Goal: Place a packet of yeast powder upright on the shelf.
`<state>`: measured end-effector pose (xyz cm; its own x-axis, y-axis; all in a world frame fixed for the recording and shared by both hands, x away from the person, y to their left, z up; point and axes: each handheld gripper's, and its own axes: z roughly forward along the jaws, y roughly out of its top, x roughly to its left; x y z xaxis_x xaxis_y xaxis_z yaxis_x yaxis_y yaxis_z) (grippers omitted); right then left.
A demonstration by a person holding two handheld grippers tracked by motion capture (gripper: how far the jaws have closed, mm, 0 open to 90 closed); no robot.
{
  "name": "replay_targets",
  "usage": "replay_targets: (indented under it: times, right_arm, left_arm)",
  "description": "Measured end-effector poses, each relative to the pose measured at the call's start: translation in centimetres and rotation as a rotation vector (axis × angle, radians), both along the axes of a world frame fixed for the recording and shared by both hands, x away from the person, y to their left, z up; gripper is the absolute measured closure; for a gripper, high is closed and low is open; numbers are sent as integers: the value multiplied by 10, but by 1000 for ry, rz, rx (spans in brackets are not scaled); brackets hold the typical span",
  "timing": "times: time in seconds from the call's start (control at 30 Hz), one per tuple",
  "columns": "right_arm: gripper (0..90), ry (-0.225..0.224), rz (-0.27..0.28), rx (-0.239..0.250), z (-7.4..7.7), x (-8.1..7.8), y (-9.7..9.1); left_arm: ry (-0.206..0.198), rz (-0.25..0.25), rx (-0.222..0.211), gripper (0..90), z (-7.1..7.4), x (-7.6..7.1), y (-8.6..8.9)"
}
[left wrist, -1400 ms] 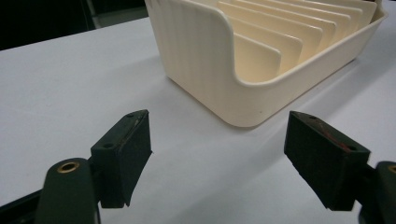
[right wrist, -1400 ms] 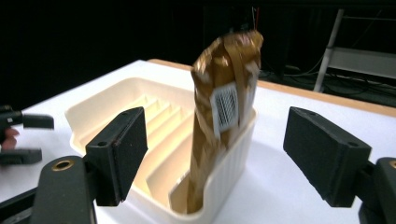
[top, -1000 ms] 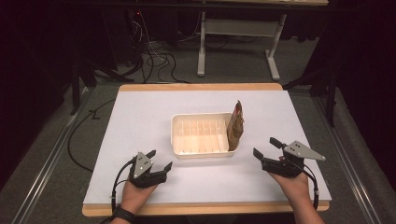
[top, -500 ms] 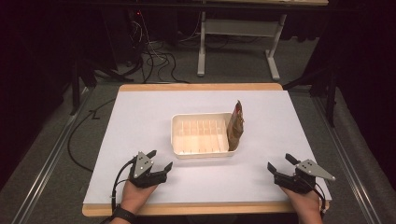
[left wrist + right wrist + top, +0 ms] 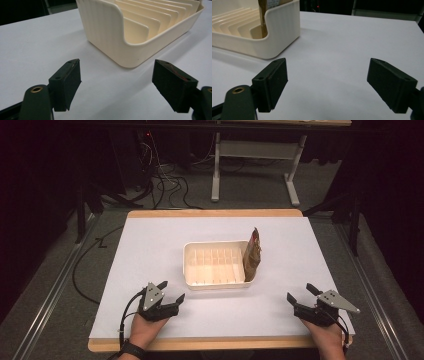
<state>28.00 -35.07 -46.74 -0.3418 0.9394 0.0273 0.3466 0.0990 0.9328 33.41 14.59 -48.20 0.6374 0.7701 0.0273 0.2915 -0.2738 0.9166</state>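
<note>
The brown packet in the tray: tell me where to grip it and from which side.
Grip the brown packet by its top edge, coming from above. It stands upright in the end slot of the tray, with that edge well above the rim, while the tray's wall and a divider probably block a side approach.

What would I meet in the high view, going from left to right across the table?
Left gripper → cream slotted tray → brown packet standing at the tray's right end → right gripper.
</note>
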Motion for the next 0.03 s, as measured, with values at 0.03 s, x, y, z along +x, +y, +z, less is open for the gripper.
replay_targets:
  times: [0.03]
  right_arm:
    - [168, -18, -5, 4, 3, -2, 0]
  left_arm:
    - [-5, 5, -3, 228, 0, 0, 0]
